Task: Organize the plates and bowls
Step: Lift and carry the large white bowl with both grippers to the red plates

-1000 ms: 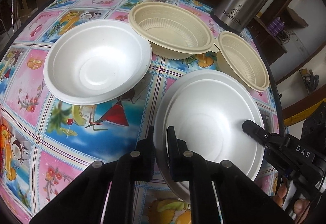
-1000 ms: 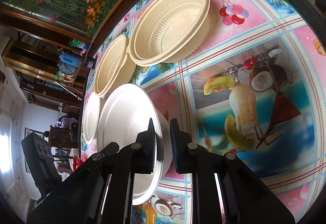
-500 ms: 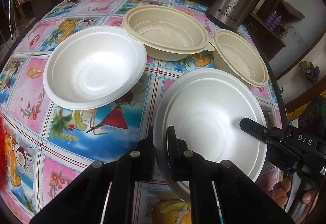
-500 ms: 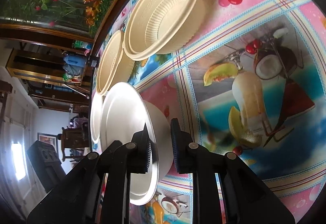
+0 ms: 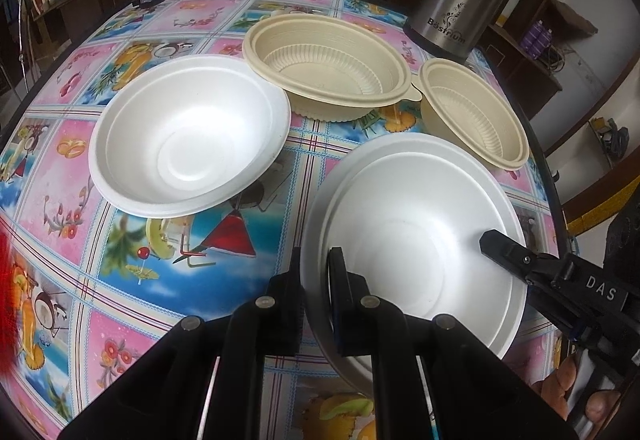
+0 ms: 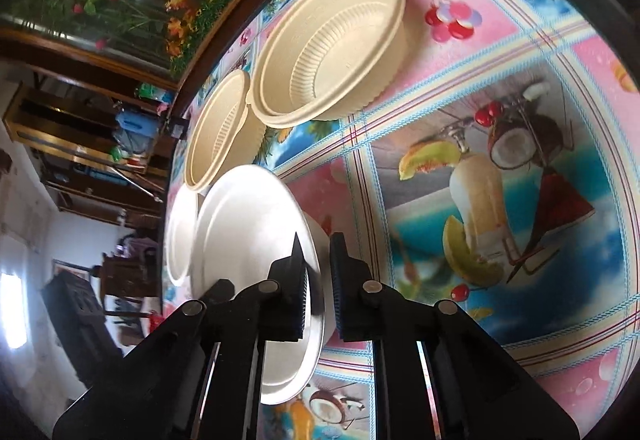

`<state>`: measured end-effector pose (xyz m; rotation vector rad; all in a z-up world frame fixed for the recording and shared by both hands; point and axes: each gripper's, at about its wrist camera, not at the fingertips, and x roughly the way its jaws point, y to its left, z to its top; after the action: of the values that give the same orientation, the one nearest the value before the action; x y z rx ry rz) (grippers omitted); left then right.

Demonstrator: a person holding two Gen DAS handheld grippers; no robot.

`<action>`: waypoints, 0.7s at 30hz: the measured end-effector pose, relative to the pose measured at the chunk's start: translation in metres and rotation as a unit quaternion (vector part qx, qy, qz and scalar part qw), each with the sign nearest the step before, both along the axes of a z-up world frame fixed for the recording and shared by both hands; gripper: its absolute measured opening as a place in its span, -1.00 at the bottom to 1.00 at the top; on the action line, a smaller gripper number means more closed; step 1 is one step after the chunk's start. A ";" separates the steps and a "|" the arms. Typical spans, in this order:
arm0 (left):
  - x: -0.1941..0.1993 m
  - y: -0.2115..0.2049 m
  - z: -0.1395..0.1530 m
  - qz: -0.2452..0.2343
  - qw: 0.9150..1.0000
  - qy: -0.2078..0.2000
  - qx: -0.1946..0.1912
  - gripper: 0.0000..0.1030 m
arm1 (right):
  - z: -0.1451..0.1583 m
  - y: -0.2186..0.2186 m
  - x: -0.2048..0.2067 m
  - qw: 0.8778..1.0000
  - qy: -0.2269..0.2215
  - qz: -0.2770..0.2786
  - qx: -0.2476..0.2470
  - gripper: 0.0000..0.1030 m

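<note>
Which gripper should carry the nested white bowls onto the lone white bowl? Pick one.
Left, probably: the left gripper clamps the nested white bowls at the rim nearer the lone white bowl. The right gripper, whose jaws have just been closing, holds the far rim.

white bowls (image 5: 188,135), beige bowls (image 5: 328,67), fruit-patterned tablecloth (image 5: 132,256)

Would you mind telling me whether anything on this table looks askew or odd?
The near white bowls sit nested unevenly: the inner bowl's rim is off-centre in the outer one. Both grippers, left and right, pinch opposite rims. Nothing looks spilled or damaged.
</note>
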<state>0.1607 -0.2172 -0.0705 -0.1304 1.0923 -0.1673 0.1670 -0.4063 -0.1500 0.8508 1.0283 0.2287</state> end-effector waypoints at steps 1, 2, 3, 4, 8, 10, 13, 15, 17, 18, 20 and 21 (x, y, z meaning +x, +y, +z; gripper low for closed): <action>-0.001 0.001 0.000 0.000 1.000 0.000 0.000 -0.82 | 0.002 0.003 -0.001 1.000 -0.007 -0.001 -0.011 -0.85; -0.002 0.001 0.000 -0.001 1.000 -0.002 0.002 -0.82 | 0.002 0.003 -0.002 1.000 -0.010 -0.003 -0.016 -0.85; -0.004 0.002 0.001 -0.002 1.000 -0.004 0.004 -0.82 | 0.003 0.005 -0.004 1.000 -0.014 -0.006 -0.021 -0.86; -0.005 0.003 0.001 -0.003 1.000 -0.006 0.005 -0.82 | 0.004 0.006 -0.006 0.999 -0.017 -0.008 -0.026 -0.86; -0.013 0.008 0.006 -0.016 1.000 -0.008 0.005 -0.82 | 0.001 0.008 -0.017 0.999 -0.019 -0.026 -0.013 -0.87; -0.018 0.009 0.007 -0.022 1.000 -0.011 0.006 -0.82 | -0.002 0.009 -0.026 0.999 -0.013 -0.036 0.003 -0.87; -0.029 0.014 0.009 -0.032 0.999 -0.012 0.001 -0.83 | 0.002 0.015 -0.035 0.999 -0.014 -0.050 0.000 -0.87; -0.035 0.018 0.010 -0.037 0.999 -0.014 -0.001 -0.83 | 0.007 0.021 -0.045 0.998 -0.018 -0.058 -0.004 -0.86; -0.042 0.025 0.014 -0.041 0.999 -0.018 -0.010 -0.83 | 0.013 0.026 -0.053 0.998 -0.019 -0.063 -0.004 -0.86; -0.047 0.030 0.018 -0.043 0.999 -0.023 -0.013 -0.83 | 0.016 0.029 -0.058 0.998 -0.021 -0.064 -0.003 -0.86; -0.056 0.038 0.026 -0.045 0.998 -0.033 -0.017 -0.83 | 0.023 0.036 -0.064 0.998 -0.025 -0.065 -0.004 -0.86; -0.059 0.041 0.029 -0.046 0.998 -0.038 -0.018 -0.83 | 0.027 0.040 -0.066 0.997 -0.029 -0.065 -0.007 -0.86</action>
<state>0.1017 -0.1761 -0.0418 -0.1053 1.0207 -0.2715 0.1009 -0.3661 -0.1229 0.8910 0.9160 0.1348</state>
